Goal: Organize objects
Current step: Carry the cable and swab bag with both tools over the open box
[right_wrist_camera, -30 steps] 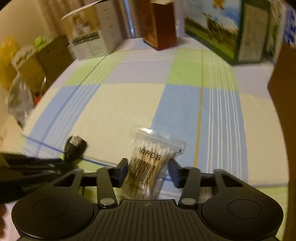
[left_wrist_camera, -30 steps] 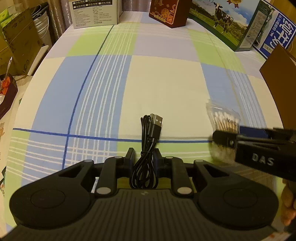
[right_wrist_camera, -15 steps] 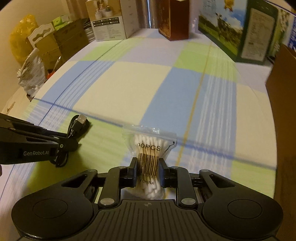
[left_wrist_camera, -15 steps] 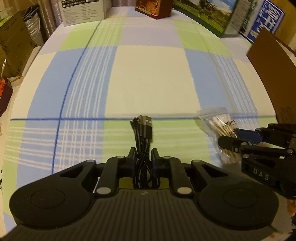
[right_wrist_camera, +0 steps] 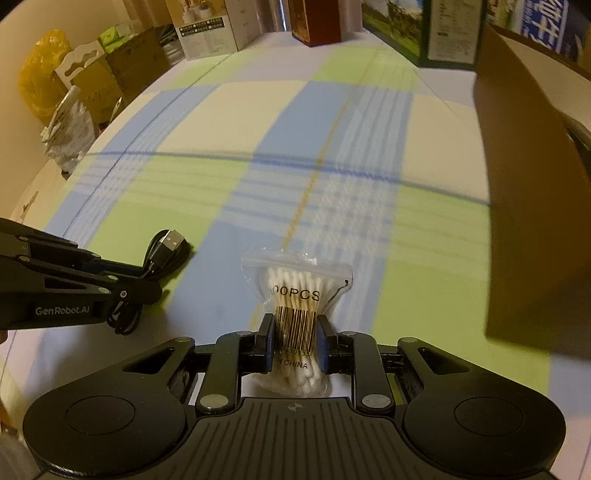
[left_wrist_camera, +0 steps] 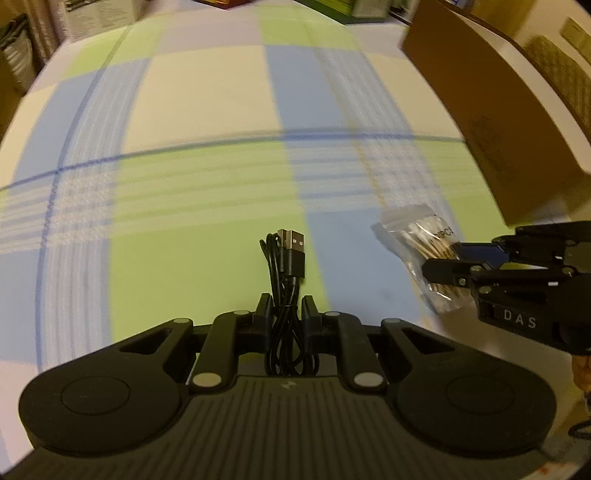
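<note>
The left gripper (left_wrist_camera: 287,312) is pinched almost closed around a bundled black cable (left_wrist_camera: 284,280), its plug end sticking out ahead past the fingertips and the loops bunched behind the pads. Over on the right, the right gripper (right_wrist_camera: 295,338) is squeezed in tight on a clear bag of cotton swabs (right_wrist_camera: 295,295), gripping it at the barcode so the bag bulges above and below the pads. Both loads sit low over the checked tablecloth (left_wrist_camera: 207,110), near its front edge; whether either touches the cloth, hard to tell. From the left camera the swab bag shows up to the right of the cable, the two grippers side by side and apart. Just to the right stands a brown cardboard box (right_wrist_camera: 532,192), close beside the swab bag. At the far end of the table, a row of printed cartons (right_wrist_camera: 424,29); off the left edge, stacked boxes (right_wrist_camera: 92,81).
</note>
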`<state>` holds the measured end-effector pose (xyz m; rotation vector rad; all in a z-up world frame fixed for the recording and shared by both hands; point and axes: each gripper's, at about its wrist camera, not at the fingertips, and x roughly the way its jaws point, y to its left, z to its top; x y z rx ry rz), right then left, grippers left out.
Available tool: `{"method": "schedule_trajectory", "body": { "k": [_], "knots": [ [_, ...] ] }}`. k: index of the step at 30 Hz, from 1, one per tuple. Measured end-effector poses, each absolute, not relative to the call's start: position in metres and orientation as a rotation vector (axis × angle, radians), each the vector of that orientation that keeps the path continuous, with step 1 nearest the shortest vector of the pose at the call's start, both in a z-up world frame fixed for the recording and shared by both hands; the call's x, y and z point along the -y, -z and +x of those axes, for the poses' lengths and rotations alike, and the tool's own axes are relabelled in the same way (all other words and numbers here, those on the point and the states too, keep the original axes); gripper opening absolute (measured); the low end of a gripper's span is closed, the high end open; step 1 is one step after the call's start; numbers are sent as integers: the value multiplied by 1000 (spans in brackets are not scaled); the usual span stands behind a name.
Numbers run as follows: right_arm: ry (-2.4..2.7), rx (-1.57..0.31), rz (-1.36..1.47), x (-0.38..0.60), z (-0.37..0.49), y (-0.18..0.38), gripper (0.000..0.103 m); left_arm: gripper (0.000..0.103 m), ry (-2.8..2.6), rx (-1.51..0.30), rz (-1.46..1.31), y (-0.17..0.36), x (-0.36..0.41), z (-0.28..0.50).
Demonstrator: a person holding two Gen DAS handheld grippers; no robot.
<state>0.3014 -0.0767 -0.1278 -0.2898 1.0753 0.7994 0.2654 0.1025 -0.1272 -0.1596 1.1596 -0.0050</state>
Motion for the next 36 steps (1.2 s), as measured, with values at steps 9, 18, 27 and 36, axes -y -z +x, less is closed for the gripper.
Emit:
{"method": "schedule_trajectory", "body": {
  "k": [9,18,27,36],
  "knots": [
    [-742,-1101,-241,121,285,125,21,13,59,-1176,-157,128,-68,246],
    [-741,-1049,-234,122,279,128,56,23,12,-1161,-149,128,-54,254],
    [-751,-1001,-284,112,277,129,25,12,3,-1157,-133,130,-41,263],
    [-758,-1002,-259,120,274,123,22,11,3,-1133,-135,127,-35,257]
  ]
}}
